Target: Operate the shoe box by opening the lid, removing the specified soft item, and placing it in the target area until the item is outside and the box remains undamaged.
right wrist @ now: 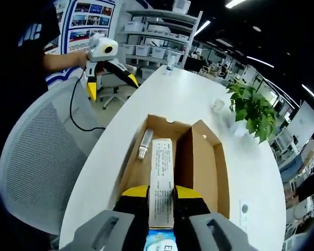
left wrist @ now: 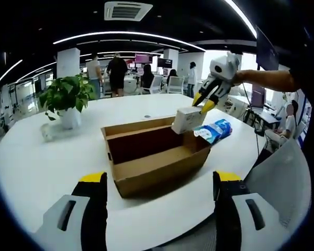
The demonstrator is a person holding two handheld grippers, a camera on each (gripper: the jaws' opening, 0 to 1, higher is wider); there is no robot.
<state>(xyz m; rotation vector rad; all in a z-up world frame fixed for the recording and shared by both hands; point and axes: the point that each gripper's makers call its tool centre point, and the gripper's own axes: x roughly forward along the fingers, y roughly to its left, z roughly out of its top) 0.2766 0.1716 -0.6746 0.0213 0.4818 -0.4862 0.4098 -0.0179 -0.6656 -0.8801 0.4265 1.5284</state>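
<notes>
Cardboard shoe box [left wrist: 156, 154] lying open; right tongs [right wrist: 161, 192] are pinching the white packet [left wrist: 187, 120] (left tongs [left wrist: 159, 180] spread): lifting straight avoids snagging walls.

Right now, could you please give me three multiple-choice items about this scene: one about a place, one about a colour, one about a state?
1. Where does the potted plant stand?
A. on the white table
B. inside the cardboard box
C. on a chair

2. What colour are the tips of the left gripper?
A. red
B. yellow
C. green

3. What is the state of the cardboard box?
A. taped shut
B. crushed flat
C. open, lid up

Answers: 1 A, the plant rests on the table beyond the box. 2 B, yellow caps show on both jaws. 3 C, the lid stands raised while the right gripper holds a white carton over it.
</notes>
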